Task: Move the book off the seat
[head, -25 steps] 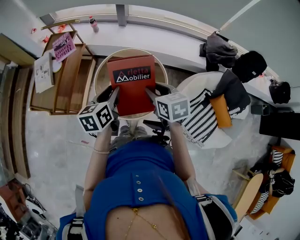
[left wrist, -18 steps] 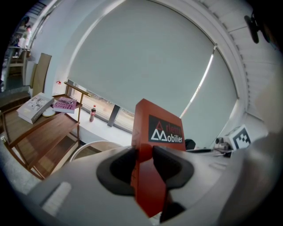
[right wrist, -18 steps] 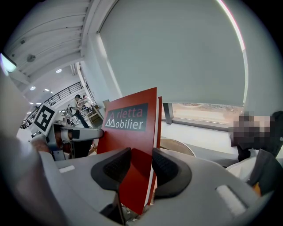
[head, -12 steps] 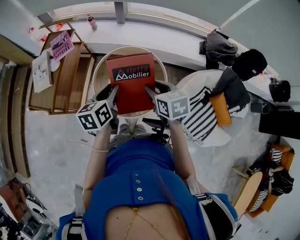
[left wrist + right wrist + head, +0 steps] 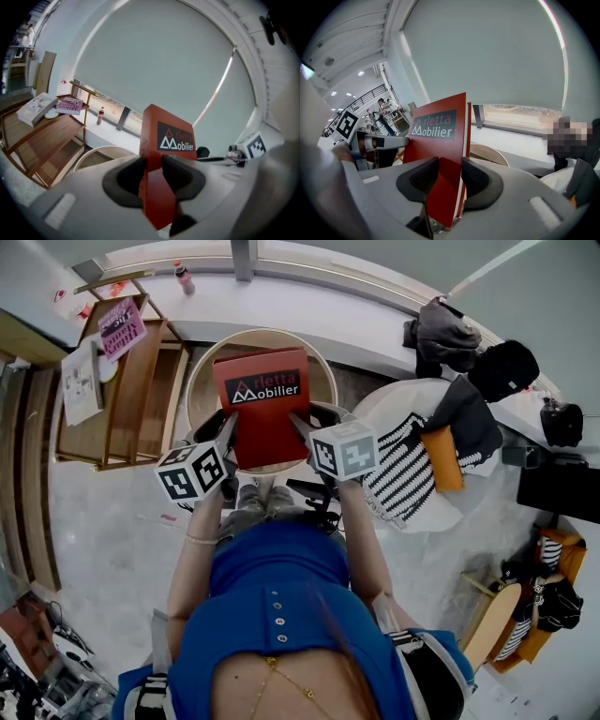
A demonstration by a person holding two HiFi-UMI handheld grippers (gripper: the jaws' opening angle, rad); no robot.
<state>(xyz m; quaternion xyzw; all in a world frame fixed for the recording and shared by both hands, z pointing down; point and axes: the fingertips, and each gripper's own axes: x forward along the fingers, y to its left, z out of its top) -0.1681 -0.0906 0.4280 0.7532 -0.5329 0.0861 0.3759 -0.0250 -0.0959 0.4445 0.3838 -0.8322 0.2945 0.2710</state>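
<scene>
Firmly between gripper pads [image 5: 480, 183]: book [image 5: 265, 413].

Wooden shelf [image 5: 139, 390], pale marble floor [image 5: 98, 545]

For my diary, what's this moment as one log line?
left gripper: shut on book | right gripper: shut on book | book: over round seat

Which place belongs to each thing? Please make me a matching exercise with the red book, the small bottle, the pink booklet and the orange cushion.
Things:
1. red book
2. small bottle
3. pink booklet
4. orange cushion

Places:
A. on the window ledge
B. on the white chair
C. clamped in the jaws of the left gripper and the right gripper
D. on top of the wooden shelf

Pairs: 1-C, 2-A, 3-D, 4-B
</scene>
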